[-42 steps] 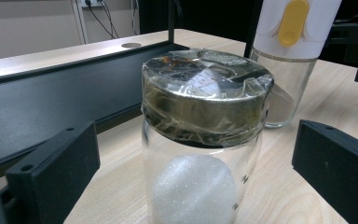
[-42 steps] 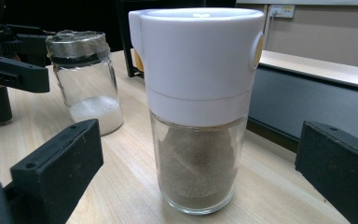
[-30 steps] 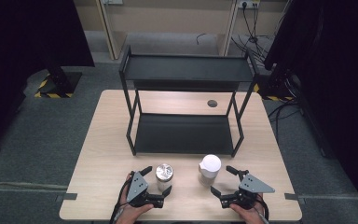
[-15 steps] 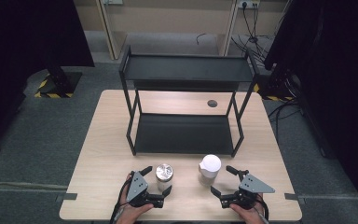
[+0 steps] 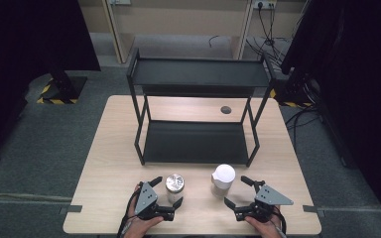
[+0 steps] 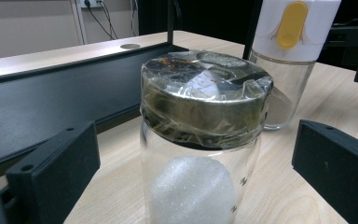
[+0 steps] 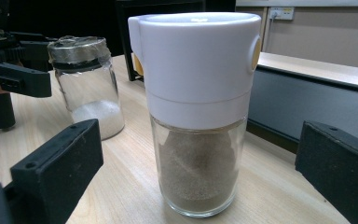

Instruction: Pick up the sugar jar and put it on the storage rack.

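Bracketing both jars pre-grasp: left gripper (image 5: 170, 194) spread around foil-lidded jar (image 5: 174, 187), right gripper (image 5: 239, 192) spread around white-capped shaker (image 5: 223, 180), near the table's (image 5: 99, 173) front edge. Next, likely: clamp, lift toward rack (image 5: 197, 141).

Each hand-held gripper (image 5: 167, 197) black; grey triangular top plate; blocky square-tipped jaws.

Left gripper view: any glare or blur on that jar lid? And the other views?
Left gripper view: the jar's foil-wrapped lid throws bright glare; the near black tongs are soft. Right gripper view: white-capped shaker is sharp, the background soft. High view: table evenly lit, both side edges drop to black.
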### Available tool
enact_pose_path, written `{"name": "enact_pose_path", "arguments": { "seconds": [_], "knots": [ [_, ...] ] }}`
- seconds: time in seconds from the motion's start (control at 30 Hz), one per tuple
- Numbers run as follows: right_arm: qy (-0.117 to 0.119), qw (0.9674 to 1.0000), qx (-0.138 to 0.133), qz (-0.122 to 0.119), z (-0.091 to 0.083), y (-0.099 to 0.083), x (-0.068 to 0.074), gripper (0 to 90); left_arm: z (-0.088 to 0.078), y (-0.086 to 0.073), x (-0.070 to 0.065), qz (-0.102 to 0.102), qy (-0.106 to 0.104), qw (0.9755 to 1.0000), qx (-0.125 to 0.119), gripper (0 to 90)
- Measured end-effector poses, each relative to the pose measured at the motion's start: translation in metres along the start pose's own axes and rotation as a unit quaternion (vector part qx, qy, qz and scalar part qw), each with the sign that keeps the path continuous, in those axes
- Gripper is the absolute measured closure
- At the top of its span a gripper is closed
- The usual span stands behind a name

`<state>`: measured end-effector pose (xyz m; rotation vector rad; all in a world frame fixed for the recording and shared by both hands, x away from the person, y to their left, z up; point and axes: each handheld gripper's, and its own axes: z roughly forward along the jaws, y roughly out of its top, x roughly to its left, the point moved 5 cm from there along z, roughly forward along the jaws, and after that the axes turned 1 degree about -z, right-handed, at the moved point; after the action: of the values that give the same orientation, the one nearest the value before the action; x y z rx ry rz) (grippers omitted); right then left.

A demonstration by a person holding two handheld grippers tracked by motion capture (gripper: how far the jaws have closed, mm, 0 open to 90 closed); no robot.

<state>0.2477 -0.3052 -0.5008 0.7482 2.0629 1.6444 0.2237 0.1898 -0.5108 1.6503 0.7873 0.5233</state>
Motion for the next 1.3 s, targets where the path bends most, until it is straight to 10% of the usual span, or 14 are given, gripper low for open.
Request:
{"name": "enact_pose_path", "arguments": {
  "seconds": [1.3],
  "knots": [
    [0.002,1.0,-0.003,0.007,0.001,-0.001,-0.001,1.2,0.013,0.003,-0.005,0.005,-0.002,1.0,0.005,4.5]
  ]
}}
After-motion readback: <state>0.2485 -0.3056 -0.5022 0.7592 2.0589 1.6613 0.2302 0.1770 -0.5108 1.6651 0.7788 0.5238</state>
